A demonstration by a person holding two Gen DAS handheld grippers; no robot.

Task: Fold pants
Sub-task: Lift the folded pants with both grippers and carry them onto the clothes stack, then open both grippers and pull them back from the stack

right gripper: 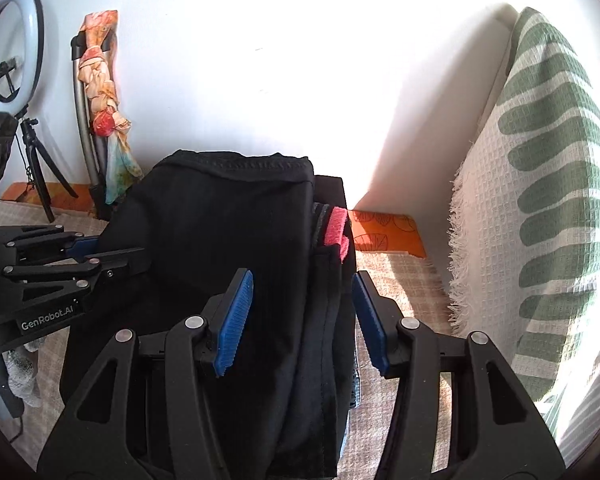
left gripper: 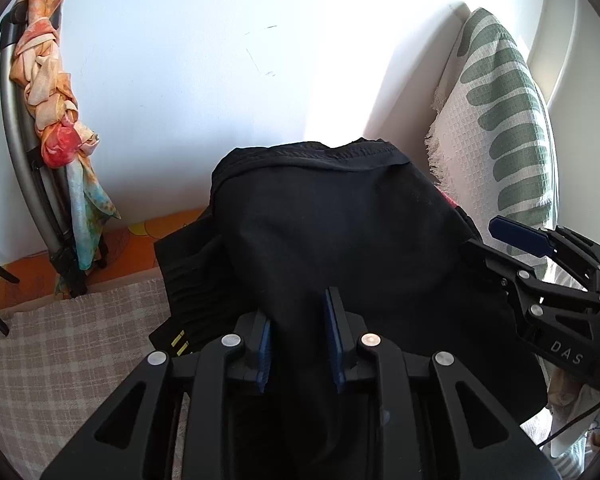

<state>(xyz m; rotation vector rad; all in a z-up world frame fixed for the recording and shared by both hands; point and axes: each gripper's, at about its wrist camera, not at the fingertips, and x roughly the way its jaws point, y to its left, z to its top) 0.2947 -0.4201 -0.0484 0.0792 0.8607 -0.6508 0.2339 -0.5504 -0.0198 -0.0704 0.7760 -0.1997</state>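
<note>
Jaws of the left gripper (left gripper: 300, 344) stand narrowly parted over black pants (left gripper: 340, 232); right gripper (right gripper: 302, 320) spread, straddling their folded edge on the checked bedspread (right gripper: 400, 280). Only the right view shows a pink item (right gripper: 338, 228) and ring light (right gripper: 14, 44).

The black pants (left gripper: 340, 232) lie folded into a thick, compact bundle on the checked beige cover (left gripper: 60, 340), just left of the green-striped white pillow (left gripper: 496, 128). A stitched hem runs across the far edge, and layered folds stack along the pillow side.
</note>
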